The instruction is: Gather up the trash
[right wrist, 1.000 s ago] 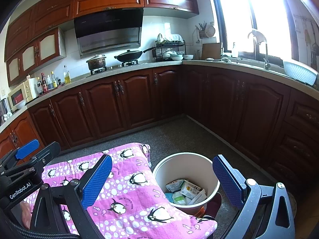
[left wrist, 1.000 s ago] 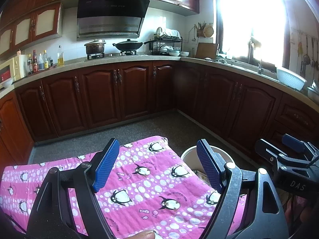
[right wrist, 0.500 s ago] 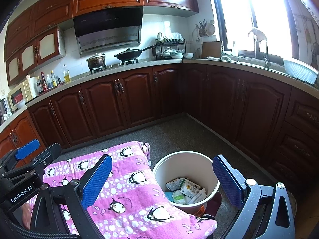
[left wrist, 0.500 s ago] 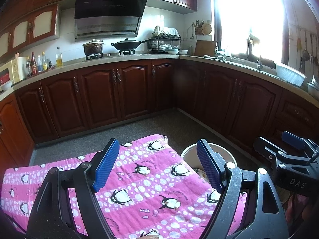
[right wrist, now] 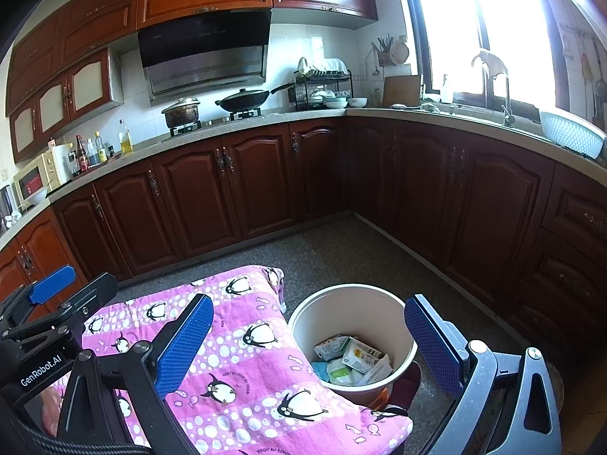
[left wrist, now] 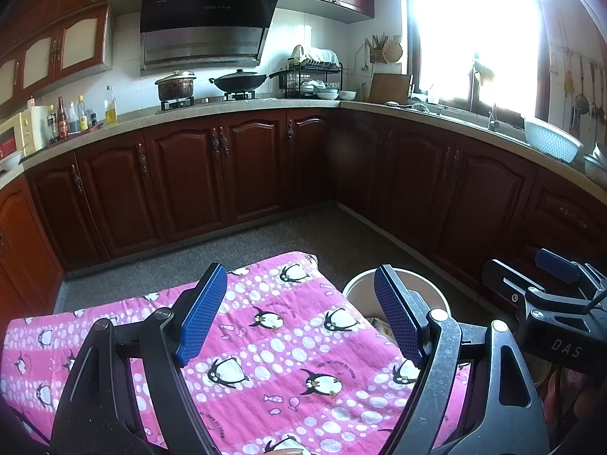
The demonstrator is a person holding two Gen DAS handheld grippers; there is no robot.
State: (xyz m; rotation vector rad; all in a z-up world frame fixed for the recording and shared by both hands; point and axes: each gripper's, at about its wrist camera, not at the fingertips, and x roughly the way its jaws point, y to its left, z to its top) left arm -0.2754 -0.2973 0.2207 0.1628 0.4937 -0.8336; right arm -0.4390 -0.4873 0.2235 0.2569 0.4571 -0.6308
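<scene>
Now the trash [right wrist: 353, 360] lies inside the white bucket [right wrist: 402, 341], just beside the table [right wrist: 242, 360]; the right gripper [right wrist: 309, 339] is nearer to it, and both it and the left gripper [left wrist: 301, 314] are spread and empty.

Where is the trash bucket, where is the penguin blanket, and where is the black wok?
trash bucket [right wrist: 303, 313]: right wrist view, inner wall near the rim.
penguin blanket [right wrist: 242, 364]: right wrist view, middle of the pink cloth.
black wok [right wrist: 244, 100]: right wrist view, its dark bowl on the stove.
</scene>
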